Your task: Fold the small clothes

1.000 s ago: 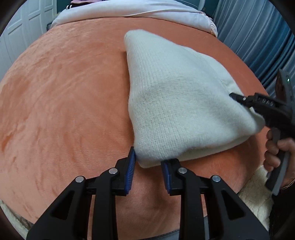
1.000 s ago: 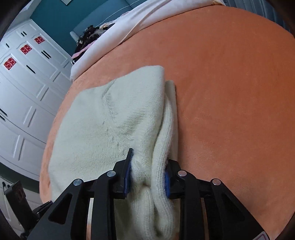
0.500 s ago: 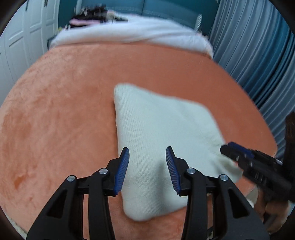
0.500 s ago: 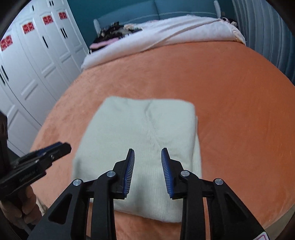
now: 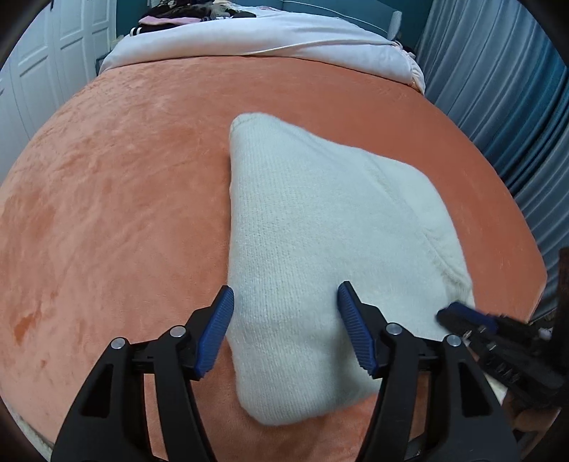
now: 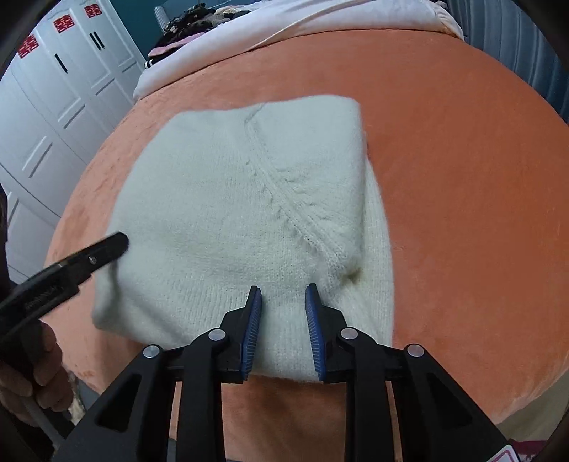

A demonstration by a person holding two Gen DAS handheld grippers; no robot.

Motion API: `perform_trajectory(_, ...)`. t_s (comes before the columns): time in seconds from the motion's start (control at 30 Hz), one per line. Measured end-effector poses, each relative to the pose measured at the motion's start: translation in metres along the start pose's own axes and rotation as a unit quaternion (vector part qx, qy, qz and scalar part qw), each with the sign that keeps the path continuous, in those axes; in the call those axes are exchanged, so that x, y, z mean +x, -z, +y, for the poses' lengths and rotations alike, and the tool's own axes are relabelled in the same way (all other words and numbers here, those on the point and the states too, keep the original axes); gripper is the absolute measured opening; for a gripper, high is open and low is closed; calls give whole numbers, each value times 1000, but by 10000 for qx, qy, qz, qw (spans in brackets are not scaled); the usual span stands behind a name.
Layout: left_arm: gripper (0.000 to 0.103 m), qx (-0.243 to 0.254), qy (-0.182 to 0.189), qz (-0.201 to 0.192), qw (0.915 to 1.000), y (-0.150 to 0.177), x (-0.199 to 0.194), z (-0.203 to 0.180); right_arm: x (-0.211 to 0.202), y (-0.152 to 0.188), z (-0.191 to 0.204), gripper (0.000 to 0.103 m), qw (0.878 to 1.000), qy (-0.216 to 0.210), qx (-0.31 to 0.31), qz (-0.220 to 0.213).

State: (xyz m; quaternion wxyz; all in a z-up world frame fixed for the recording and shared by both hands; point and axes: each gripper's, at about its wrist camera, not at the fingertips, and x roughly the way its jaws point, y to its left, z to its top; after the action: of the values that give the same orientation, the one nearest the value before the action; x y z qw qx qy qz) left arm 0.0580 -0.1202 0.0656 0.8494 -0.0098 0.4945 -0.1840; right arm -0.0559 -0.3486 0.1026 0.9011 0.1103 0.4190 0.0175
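A cream knit sweater (image 5: 320, 231) lies folded into a thick rectangle on the orange blanket (image 5: 106, 195). My left gripper (image 5: 284, 295) hovers over the sweater's near left end. Its jaws are opening and no cloth is pinched between the blue pads. In the right wrist view the sweater (image 6: 231, 213) shows a raised seam across its top layer. My right gripper (image 6: 282, 295) hangs over its near edge with a narrow gap. Those jaws are closing, and nothing is caught between them. Each gripper shows in the other's view: the right gripper (image 5: 466, 320), the left gripper (image 6: 103, 248).
White bedding (image 5: 266, 39) lies across the far end of the bed, with dark clothes (image 5: 185, 12) piled behind it. White wardrobe doors (image 6: 53, 124) stand to the left and a blue curtain (image 5: 515, 89) hangs on the right. A hand (image 6: 32, 355) grips the left tool's handle.
The right gripper let go of the sweater's folded edge and pulled back and up. The left gripper also lifted away from the near corner, and its jaws spread wider.
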Motion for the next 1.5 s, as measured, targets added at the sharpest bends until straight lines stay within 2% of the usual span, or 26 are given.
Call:
perform_trajectory(0.07,60,-231,253,2,9994,-1,-10,4,-12,-14,-7,30,9996,-131,94,-229)
perform_trajectory(0.1,63,-320,332,-16,9989,-4,-13,6,-13,-21,-12,39,9994,-75,164,-303)
perform_trajectory(0.13,73,-406,324,-44,9986,-8,-13,9,-11,-29,-18,51,9991,46,239,-358)
perform_trajectory(0.17,81,-514,272,-82,9983,-13,-11,12,-4,-37,-26,55,9989,166,302,-313)
perform_trajectory(0.2,83,-645,262,-120,9975,-18,-8,17,6,-42,-31,60,9989,245,374,-164)
perform_trajectory(0.23,88,-737,345,-104,9966,-22,-2,20,19,-48,-37,61,9986,269,456,34)
perform_trajectory(0.3,88,-984,486,148,9938,-28,17,30,47,-50,-54,62,9971,242,621,362)
perform_trajectory(0.33,90,-1094,640,267,9916,-30,27,36,57,-48,-58,67,9965,99,704,446)
perform_trajectory(0.4,93,-1385,867,500,9853,-30,49,46,75,-44,-66,70,9925,-403,1028,525)
perform_trajectory(0.5,96,-1886,1600,744,9661,-25,78,61,92,-40,-73,72,9851,-816,1411,540)
perform_trajectory(0.53,92,-2042,1848,811,9579,-24,85,64,94,-37,-72,67,9841,-886,1449,527)
perform_trajectory(0.57,87,-2109,1896,811,9555,-24,86,66,93,-37,-68,61,9833,-957,1459,519)
perform_trajectory(0.6,84,-2047,1860,784,9578,-26,84,65,89,-38,-65,52,9844,-925,1418,481)
perform_trajectory(0.63,76,-1904,1810,725,9621,-28,79,63,82,-40,-59,42,9871,-845,1294,415)
perform_trajectory(0.67,68,-1778,1785,651,9656,-30,73,60,76,-41,-44,39,9897,-783,1161,307)
perform_trajectory(0.77,57,-1558,1782,354,9709,-41,44,61,45,-50,-10,35,9929,-915,736,-164)
perform_trajectory(0.87,57,-1444,1692,11,9750,-57,6,73,21,-56,26,35,9921,-1073,387,-527)
perform_trajectory(0.97,57,-1268,1557,-431,9787,-68,-34,92,19,-64,53,35,9852,-1499,313,-770)
perform_trajectory(1.07,58,-1144,1332,-728,9818,-72,-53,110,41,-72,72,35,9802,-1798,343,-755)
perform_trajectory(1.13,59,-1138,1164,-733,9839,-71,-42,121,68,-73,75,35,9789,-1893,478,-603)
perform_trajectory(1.2,61,-1200,1015,-575,9859,-63,-13,139,107,-68,72,36,9816,-1767,685,-235)
perform_trajectory(1.27,61,-1328,576,-231,9892,-50,19,158,137,-58,71,38,9887,-1236,810,242)
perform_trajectory(1.3,63,-1367,536,-219,9889,-41,25,164,136,-53,70,42,9872,-1338,854,137)
perform_trajectory(1.33,65,-1410,747,-434,9862,-38,15,168,127,-49,69,42,9858,-1422,897,8)
perform_trajectory(1.4,65,-1432,737,-556,9854,-32,-5,173,103,-44,71,45,9883,-1288,795,-159)
perform_trajectory(1.5,72,-1194,723,-679,9879,-18,-39,167,70,-28,74,45,9908,-1186,550,-347)
